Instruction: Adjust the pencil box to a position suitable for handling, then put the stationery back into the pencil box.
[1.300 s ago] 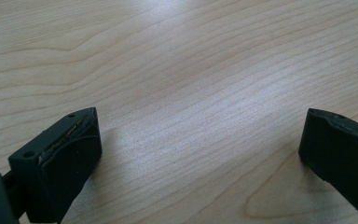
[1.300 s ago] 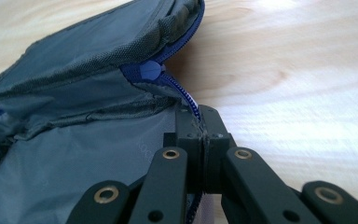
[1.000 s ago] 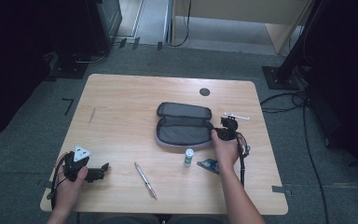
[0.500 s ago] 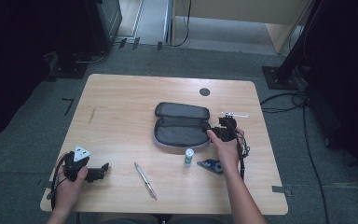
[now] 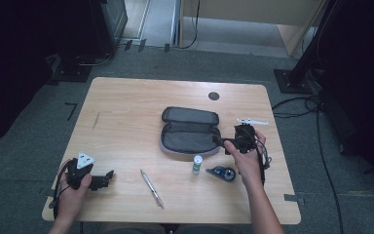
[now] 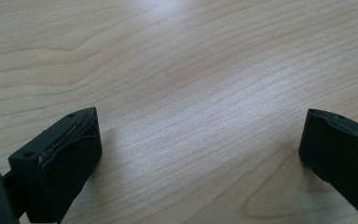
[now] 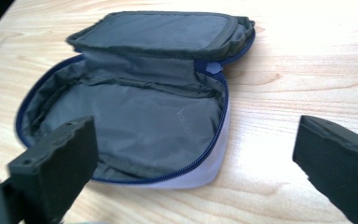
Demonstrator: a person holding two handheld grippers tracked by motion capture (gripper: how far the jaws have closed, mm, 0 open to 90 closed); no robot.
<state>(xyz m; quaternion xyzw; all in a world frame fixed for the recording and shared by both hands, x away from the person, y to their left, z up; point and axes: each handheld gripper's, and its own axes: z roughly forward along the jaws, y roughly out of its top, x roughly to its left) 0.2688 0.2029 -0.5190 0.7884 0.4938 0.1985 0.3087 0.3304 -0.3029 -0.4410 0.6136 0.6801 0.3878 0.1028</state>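
From above, a wooden worktop [image 5: 126, 112] carries an open grey zip pouch [image 5: 190, 130] near its middle. In front of it lie a pen [image 5: 152, 188], a small white bottle [image 5: 196, 164] and a tape roller [image 5: 222, 172]. The right gripper [image 5: 224, 142] sits just beside the pouch's right end; the left gripper [image 5: 108, 176] rests well apart at the near left corner.

The left gripper view shows its jaws spread wide over bare wood.

The right gripper view shows jaws also wide, empty, facing the pouch [image 7: 135, 116]: flap folded back, dark lining empty, blue zip edge. This looks like packing about to begin; the next move probably calls for picking up one loose item.
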